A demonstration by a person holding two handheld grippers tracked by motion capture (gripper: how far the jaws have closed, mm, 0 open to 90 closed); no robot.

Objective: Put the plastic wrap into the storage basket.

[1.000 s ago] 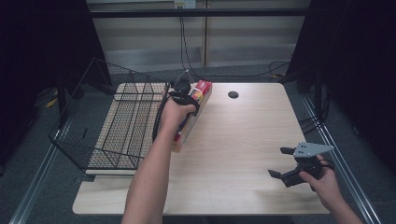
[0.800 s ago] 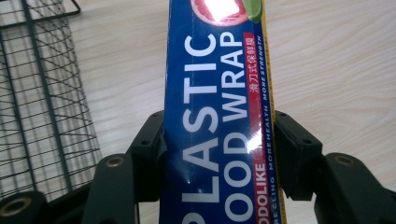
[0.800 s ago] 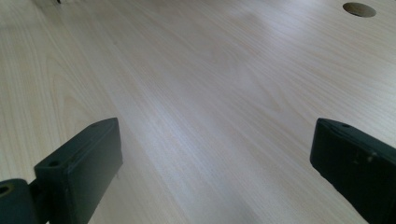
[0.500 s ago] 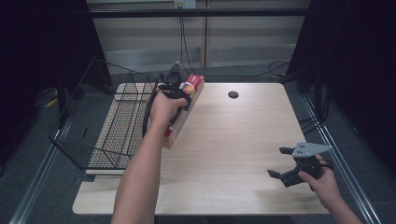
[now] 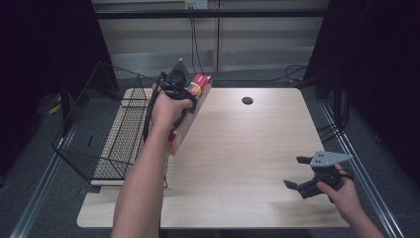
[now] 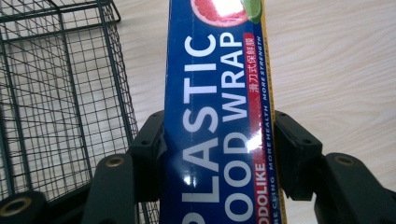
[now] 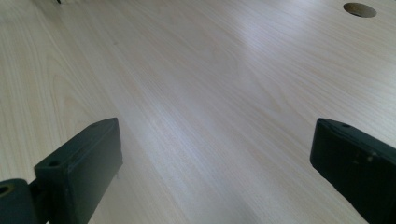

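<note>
The left gripper (image 5: 184, 96) is squeezed tight on a long box of plastic food wrap (image 5: 190, 111). In the left gripper view the two black jaws press on both long sides of the box (image 6: 217, 121), which is blue with big white letters and a picture of cut fruit at the far end. In the high view the box looks red and yellow, and it is held up off the table with one end tipped toward the person. It hangs over the left side of the table, just beside the wire basket (image 5: 106, 136).

The basket is black and made of thin wire. It sits at the left edge of the table, and part of it sticks out past the edge.

The right gripper (image 5: 301, 172) is near the right front corner, well apart from the box. Its jaws stand wide open with nothing between them, and it hangs low over the wood.

The table (image 5: 247, 158) is light wood with soft lines in it. A small round dark hole (image 5: 247, 100) is near the far edge; the right gripper view shows it too (image 7: 359, 9).

The floor around the table is grey. Black curtains hang on both sides. Behind the table is a pale wall with black cables (image 5: 195, 44) hanging down it.
</note>
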